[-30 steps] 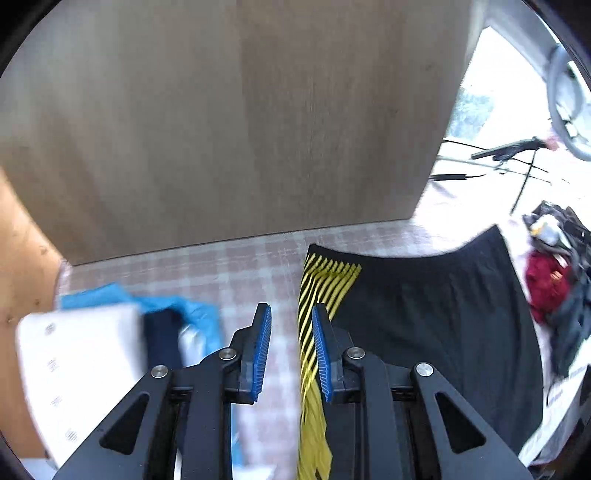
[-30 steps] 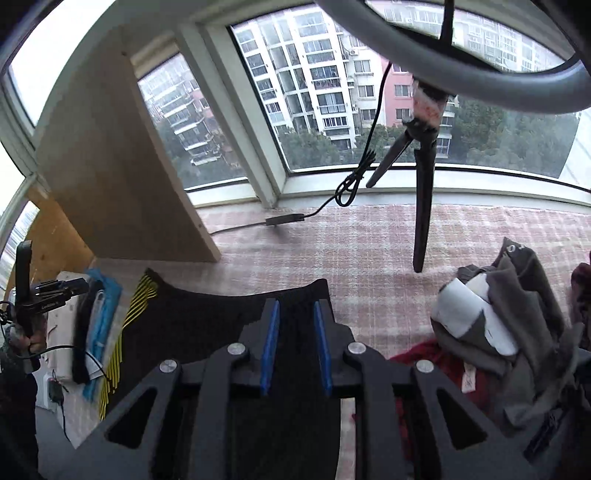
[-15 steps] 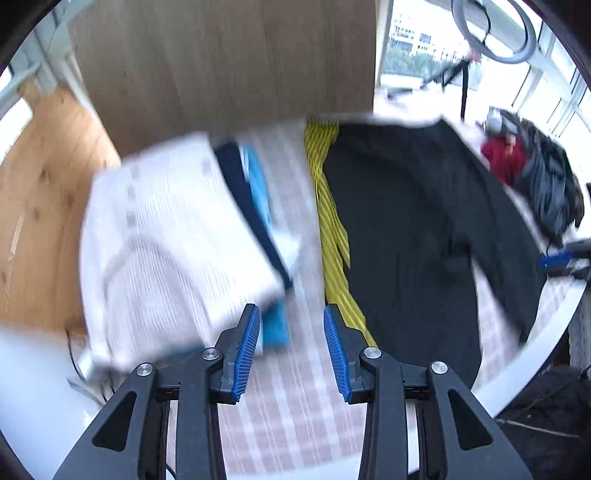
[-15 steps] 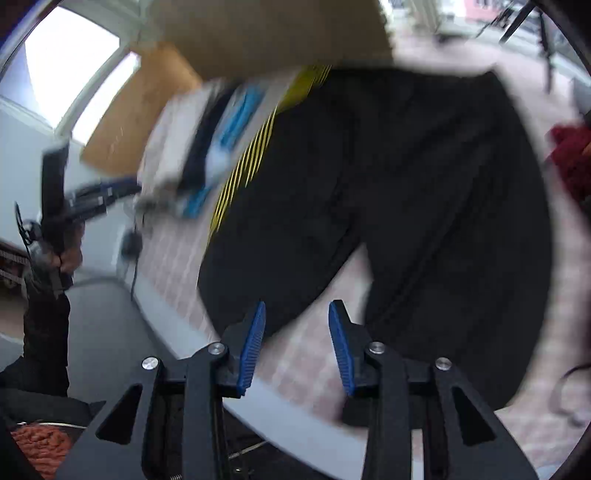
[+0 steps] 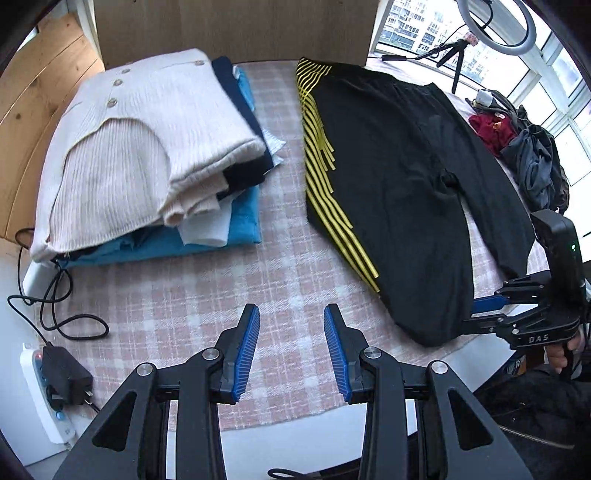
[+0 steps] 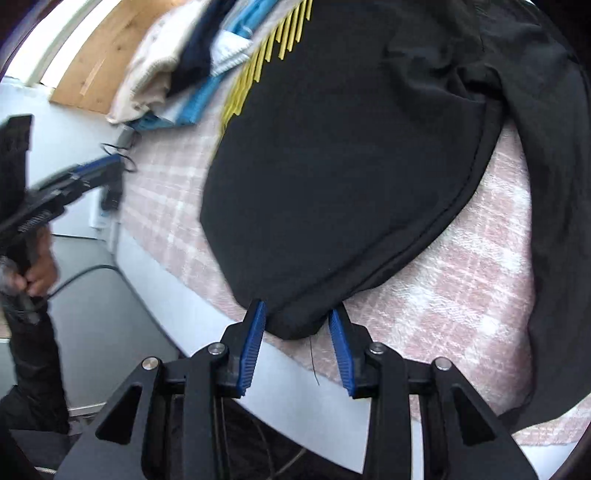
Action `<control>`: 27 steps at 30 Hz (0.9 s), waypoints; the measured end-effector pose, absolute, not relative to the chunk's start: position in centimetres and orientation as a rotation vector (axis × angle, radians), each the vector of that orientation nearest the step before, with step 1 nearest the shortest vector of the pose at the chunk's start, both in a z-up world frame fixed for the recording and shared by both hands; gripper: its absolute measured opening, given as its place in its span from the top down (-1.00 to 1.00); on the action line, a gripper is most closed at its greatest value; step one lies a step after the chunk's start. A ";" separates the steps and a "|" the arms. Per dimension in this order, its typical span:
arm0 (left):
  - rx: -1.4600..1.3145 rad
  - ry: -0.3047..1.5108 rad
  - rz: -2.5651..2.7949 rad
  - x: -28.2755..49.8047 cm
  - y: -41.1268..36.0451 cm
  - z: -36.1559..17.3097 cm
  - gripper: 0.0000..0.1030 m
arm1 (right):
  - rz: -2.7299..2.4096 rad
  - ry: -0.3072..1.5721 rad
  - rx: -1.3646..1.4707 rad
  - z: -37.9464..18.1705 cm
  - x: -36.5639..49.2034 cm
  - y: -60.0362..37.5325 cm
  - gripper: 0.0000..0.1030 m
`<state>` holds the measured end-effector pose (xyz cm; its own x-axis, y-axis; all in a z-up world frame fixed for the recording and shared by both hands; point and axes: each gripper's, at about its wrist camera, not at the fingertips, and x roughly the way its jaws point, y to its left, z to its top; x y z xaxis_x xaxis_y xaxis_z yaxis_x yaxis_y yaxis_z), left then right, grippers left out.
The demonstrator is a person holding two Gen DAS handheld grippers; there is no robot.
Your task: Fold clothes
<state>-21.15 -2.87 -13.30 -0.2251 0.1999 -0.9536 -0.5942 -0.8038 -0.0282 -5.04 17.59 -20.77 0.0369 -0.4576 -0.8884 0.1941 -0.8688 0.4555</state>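
Now the right gripper is reaching the black pants at the surface's near edge, fingers released around the hem. The left gripper is hanging released, holding nothing. Next, both probably need to pinch the hem.

- black trousers: smooth matt cloth, yellow stripes
- cream cardigan: ribbed knit, soft
- checked pink table cover: coarse woven cloth
- far panel: pale wood, matt
- left gripper: matt black frame, ridged blue pads
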 end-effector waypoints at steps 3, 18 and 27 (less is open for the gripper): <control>-1.528 0.475 2.049 -21.0 -2.9 -13.6 0.33 | -1.924 -0.293 1.825 -20.1 -5.1 18.3 0.86; -1.477 0.522 1.843 -19.6 4.9 -16.8 0.33 | -2.219 -0.853 1.699 -17.5 -12.0 35.0 0.89; -1.524 0.494 1.708 -20.4 11.8 -20.1 0.33 | -2.235 -0.824 1.702 -17.8 -14.7 35.2 0.89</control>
<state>-20.37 11.79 -20.12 0.0222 0.2902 -0.9567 -0.7561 -0.6212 -0.2060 -14.72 35.17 -17.83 -0.3088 -0.4858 -0.8177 -0.1615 -0.8205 0.5484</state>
